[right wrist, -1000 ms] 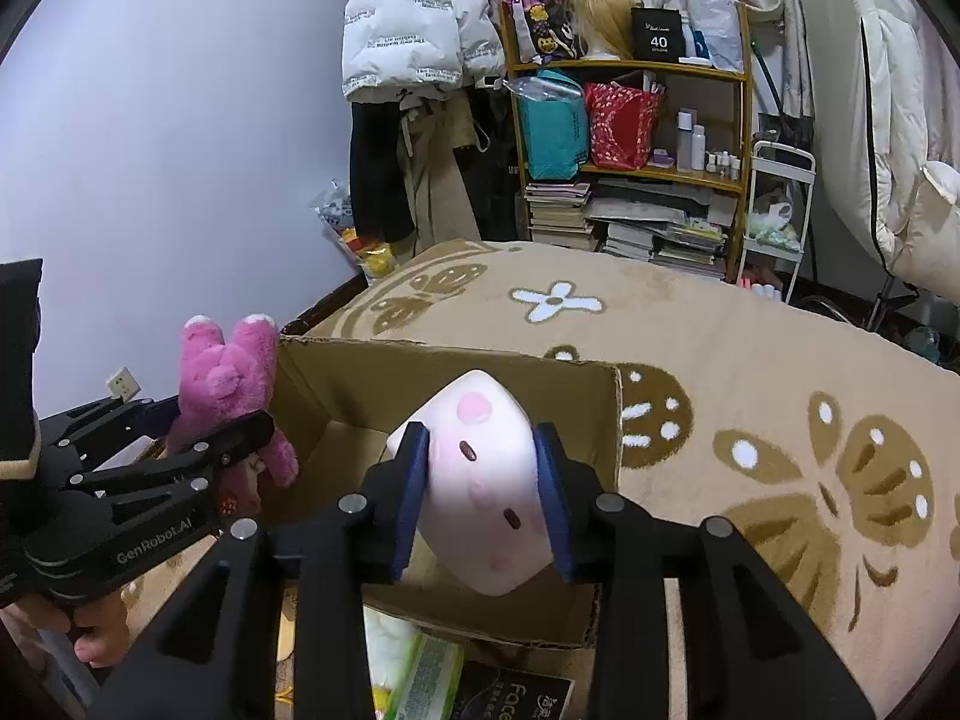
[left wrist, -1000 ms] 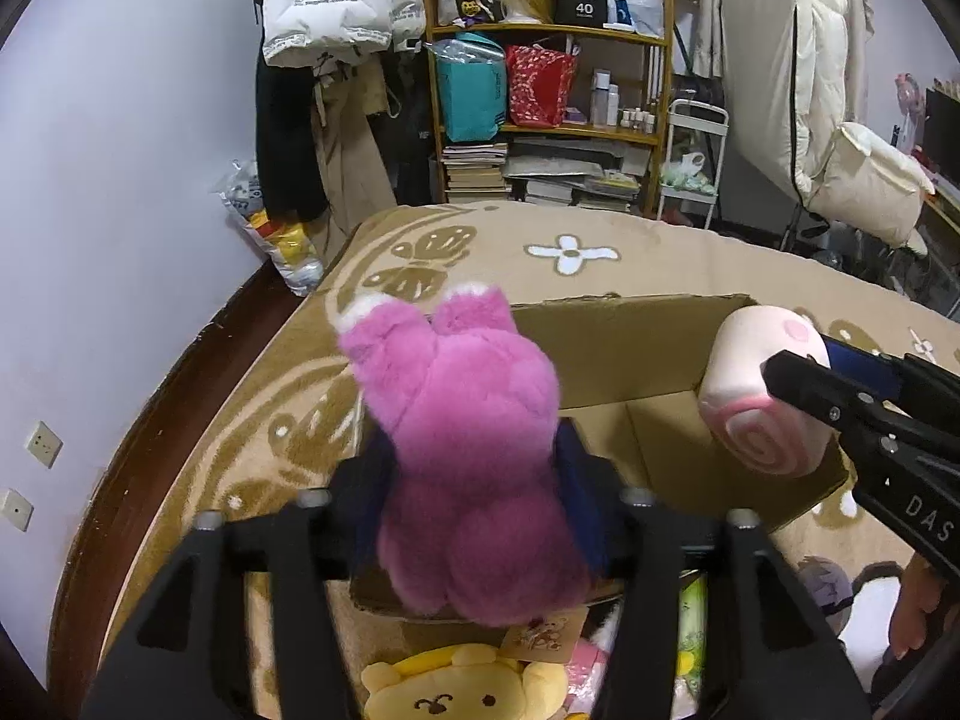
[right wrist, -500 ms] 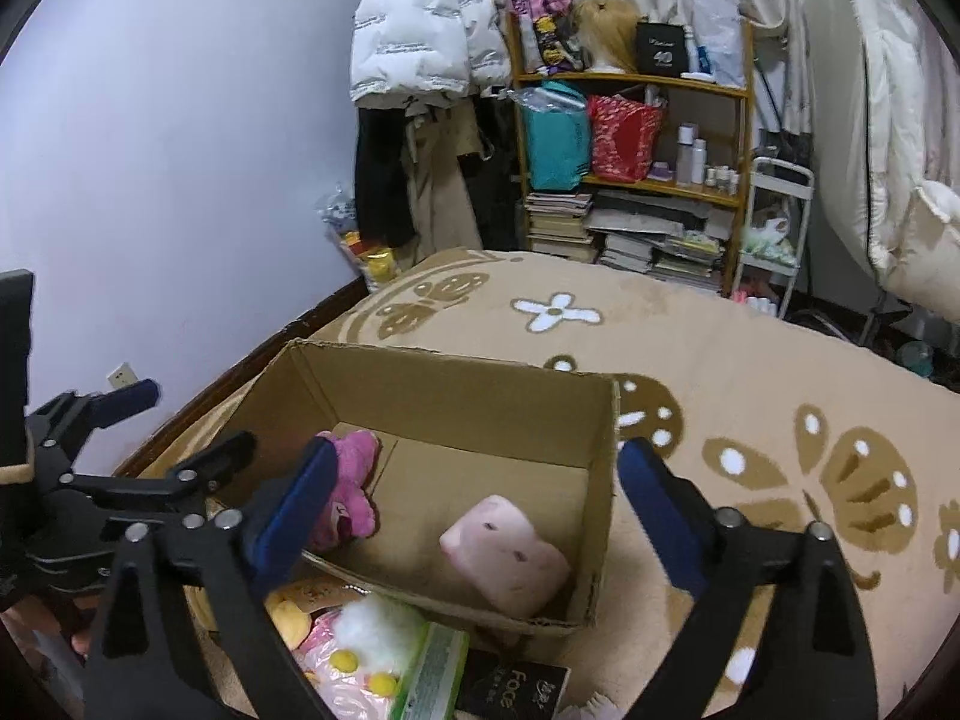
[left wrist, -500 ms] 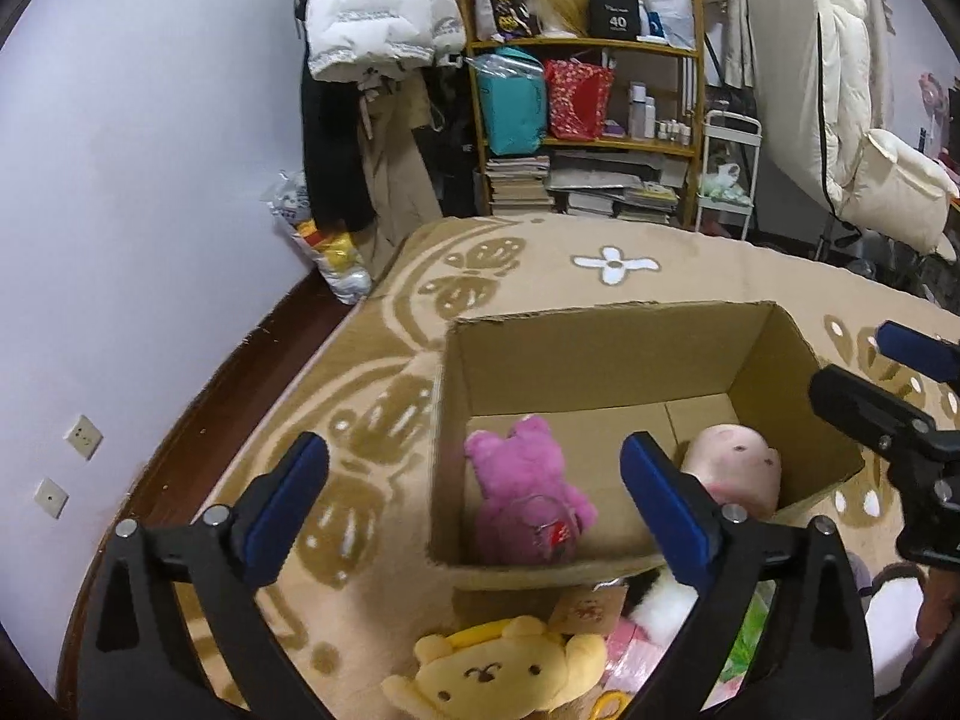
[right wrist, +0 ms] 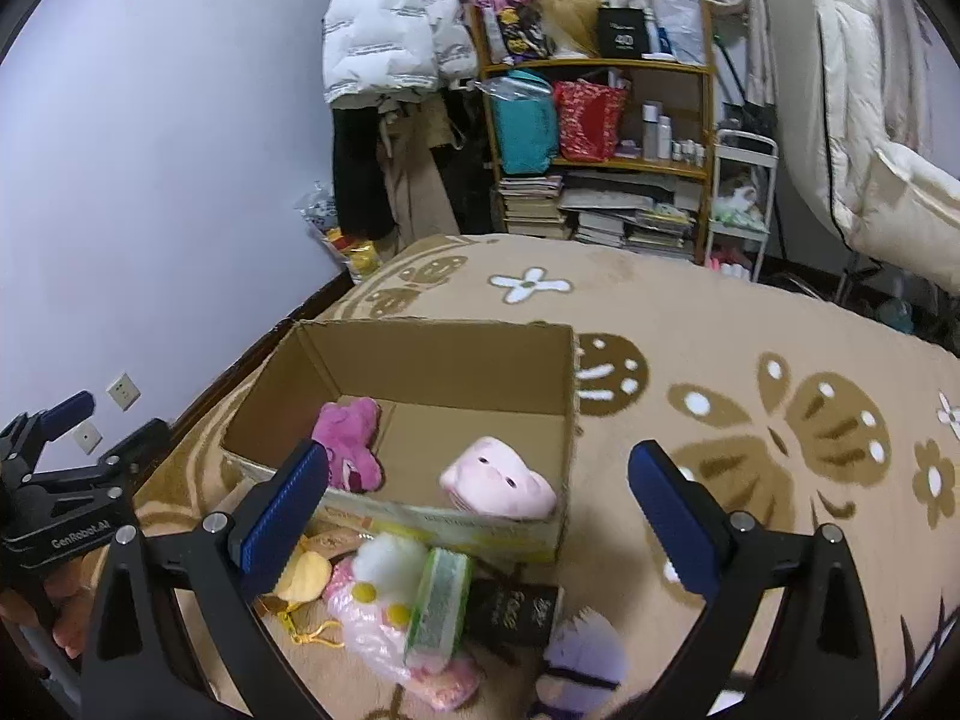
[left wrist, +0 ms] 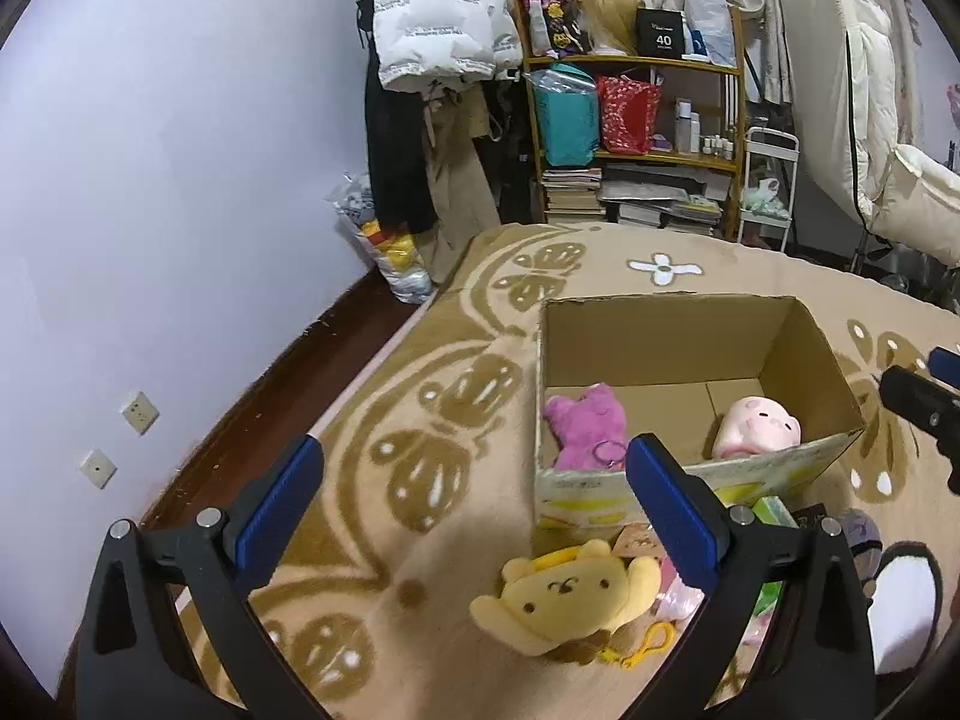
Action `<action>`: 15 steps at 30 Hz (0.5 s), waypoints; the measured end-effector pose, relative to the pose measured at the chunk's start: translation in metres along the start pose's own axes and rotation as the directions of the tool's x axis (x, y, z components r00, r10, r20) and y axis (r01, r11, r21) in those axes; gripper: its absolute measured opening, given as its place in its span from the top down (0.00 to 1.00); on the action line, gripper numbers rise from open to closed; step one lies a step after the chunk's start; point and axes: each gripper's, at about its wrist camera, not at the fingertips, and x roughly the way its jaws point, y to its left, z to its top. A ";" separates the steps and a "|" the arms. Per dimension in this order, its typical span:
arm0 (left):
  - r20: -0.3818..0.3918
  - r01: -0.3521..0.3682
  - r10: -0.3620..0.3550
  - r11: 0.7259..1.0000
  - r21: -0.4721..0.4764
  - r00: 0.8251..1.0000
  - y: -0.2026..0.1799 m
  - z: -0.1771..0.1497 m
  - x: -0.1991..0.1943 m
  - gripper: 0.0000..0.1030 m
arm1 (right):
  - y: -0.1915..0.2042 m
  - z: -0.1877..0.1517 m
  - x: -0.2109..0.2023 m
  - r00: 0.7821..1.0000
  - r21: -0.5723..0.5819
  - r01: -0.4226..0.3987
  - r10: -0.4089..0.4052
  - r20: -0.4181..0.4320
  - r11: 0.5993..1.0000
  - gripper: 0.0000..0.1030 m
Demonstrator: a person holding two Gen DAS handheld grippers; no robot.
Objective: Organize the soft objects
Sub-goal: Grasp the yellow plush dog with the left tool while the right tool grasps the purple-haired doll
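Both my pairs of jaws stand wide apart and hold nothing. On the right gripper [right wrist: 477, 519] the jaws are opening the last little bit, with only air between the blue pads; the left gripper [left wrist: 471, 507] is released too.

Two soft toys lie already inside the cardboard box [left wrist: 660, 333]: the pink plush bear [left wrist: 585, 423] at the left side of the floor, and the pale pink pig toy [right wrist: 498, 477] at the right side. I judge that this part of the task is done, and that the heap in front of the box is what remains.

The next thing I would take is the yellow plush dog [left wrist: 570, 597]. It lies on the beige rug [left wrist: 420, 396], just before the near wall of the box, face up, with its long axis running across the view from one raised arm to the other. From my left gripper it is below and a little to the right of the middle, near the right finger. In the right wrist view only a yellow piece shows behind my left finger [right wrist: 282, 513]. So the left hand seems nearer.

For the right gripper, the white and pink fluffy toy [right wrist: 384, 570] beside the green packet [right wrist: 438, 606] lies closer, below the gap.
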 end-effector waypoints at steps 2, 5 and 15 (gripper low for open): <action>0.003 -0.007 0.007 1.000 0.000 1.000 0.001 -0.003 -0.007 0.03 | -0.004 -0.004 -0.006 1.000 0.013 0.024 -0.024 -0.008 1.000 0.00; -0.002 -0.006 0.006 1.000 0.004 1.000 -0.001 -0.010 -0.015 0.03 | -0.011 -0.011 -0.011 0.999 0.033 0.041 -0.040 -0.019 0.999 0.00; -0.049 -0.016 0.018 0.999 0.029 0.999 -0.006 -0.039 -0.027 0.03 | -0.031 -0.039 -0.021 0.991 0.076 0.096 -0.088 -0.096 0.993 0.00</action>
